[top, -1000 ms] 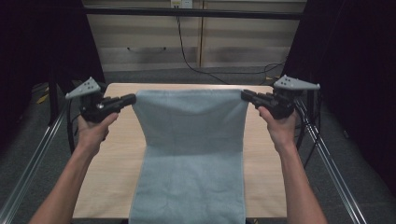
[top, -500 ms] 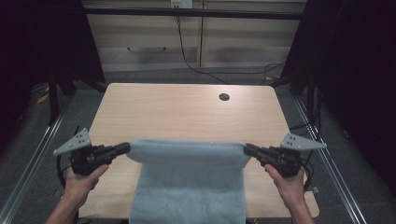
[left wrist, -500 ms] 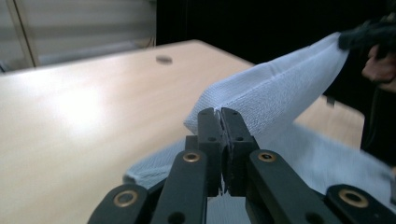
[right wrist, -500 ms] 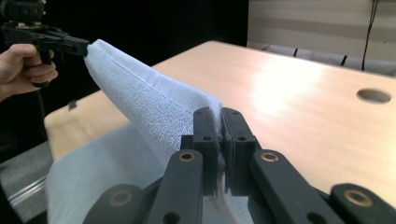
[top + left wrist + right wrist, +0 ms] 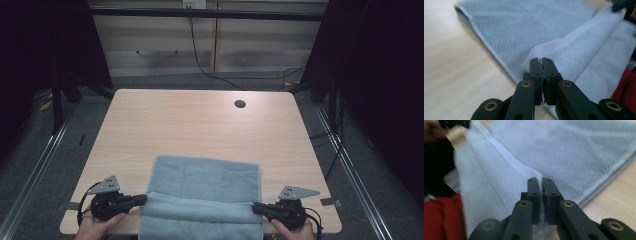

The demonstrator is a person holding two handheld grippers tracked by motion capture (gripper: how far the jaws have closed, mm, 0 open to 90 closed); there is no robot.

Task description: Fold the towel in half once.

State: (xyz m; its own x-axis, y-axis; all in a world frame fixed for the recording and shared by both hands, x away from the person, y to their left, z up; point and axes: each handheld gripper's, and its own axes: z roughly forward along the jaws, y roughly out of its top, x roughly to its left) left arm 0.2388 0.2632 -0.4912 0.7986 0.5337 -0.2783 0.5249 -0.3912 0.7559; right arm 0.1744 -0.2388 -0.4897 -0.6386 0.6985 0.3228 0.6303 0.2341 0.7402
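A pale blue towel lies folded over on the near part of the wooden table, its front part hanging over the near edge. My left gripper is shut on the towel's near left corner. My right gripper is shut on the near right corner. Between the two grippers the raised edge of the towel runs as a pale band low over the layer beneath. In each gripper view the black jaws pinch the hem, with the other gripper at the far upper corner.
A round cable hole sits in the table's far right part. Metal rails run along both sides of the table. A cabinet stands behind it. Red cloth of the person's clothing is near the front edge.
Both hands came down and toward the near edge with the towel's corners. The towel, held up and hanging a second ago, now lies folded on the table.
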